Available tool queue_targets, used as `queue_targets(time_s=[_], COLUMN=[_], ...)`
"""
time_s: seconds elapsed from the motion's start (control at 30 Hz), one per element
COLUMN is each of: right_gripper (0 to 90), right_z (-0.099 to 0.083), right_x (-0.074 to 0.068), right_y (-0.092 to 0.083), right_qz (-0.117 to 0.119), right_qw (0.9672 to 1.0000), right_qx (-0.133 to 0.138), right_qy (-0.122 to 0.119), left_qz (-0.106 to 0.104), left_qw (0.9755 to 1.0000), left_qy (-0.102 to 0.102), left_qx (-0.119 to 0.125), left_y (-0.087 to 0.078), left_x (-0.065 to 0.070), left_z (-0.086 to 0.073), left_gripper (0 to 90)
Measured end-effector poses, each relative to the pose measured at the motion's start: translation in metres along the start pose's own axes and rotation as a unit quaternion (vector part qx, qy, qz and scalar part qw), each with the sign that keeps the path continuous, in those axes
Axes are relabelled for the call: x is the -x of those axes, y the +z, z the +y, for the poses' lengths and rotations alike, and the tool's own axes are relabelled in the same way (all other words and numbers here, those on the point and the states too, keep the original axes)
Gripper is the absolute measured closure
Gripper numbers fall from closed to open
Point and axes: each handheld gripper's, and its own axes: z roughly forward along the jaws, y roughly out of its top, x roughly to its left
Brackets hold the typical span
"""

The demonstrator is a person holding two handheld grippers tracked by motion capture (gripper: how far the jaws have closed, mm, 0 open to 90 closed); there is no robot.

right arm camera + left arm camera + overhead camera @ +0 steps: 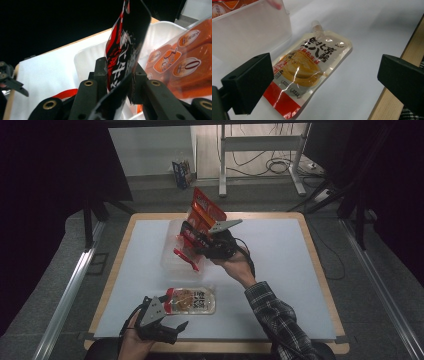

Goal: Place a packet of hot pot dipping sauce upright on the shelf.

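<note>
My right gripper (192,237) hangs over a clear plastic bin (170,251) at the table's middle, shut on a black-and-red packet (125,55) that stands upright between its jaws (117,68). Inside the bin (85,58) an orange-red packet (205,209) leans upright, and its round labels show in the right gripper view (186,67). Near the front edge lies a flat spouted sauce pouch (192,301), its spout pointing right. My left gripper (167,314) rests just left of the pouch (312,70), open (324,80), touching nothing.
The white mat (280,270) covers a wooden-edged table (322,270). The bin wall (249,32) stands close beyond the pouch. A red strip (186,259) lies at the bin's front. A desk frame and cables (265,165) stand on the floor behind.
</note>
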Motion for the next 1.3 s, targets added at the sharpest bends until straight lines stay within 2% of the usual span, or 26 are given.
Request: queue_targets(time_s=[0.27, 0.6, 0.77, 1.3], right_gripper=[72.0, 72.0, 71.9, 67.8], right_z=[0.006, 0.009, 0.001, -0.007], right_x=[0.005, 0.016, 0.019, 0.02], right_y=[0.008, 0.022, 0.029, 0.03], right_qz=[-0.008, -0.03, -0.017, 0.024], right_qw=[0.9999, 0.9993, 0.9998, 0.9996], right_qx=[0.011, 0.015, 0.004, 0.01], right_qy=[-0.002, -0.013, -0.013, -0.003], left_qz=[-0.001, -0.002, -0.003, -0.007], left_qw=[1.0, 1.0, 0.9999, 0.9994], left_qy=[0.002, 0.004, 0.006, 0.022], left_qx=[-0.004, -0.007, -0.009, -0.025], left_y=[0.001, 0.002, 0.002, 0.005], left_x=[0.001, 0.001, 0.001, 0.004], left_z=[0.0, 0.0, 0.0, 0.0], left_gripper=[0.4, 0.4, 0.5, 0.6])
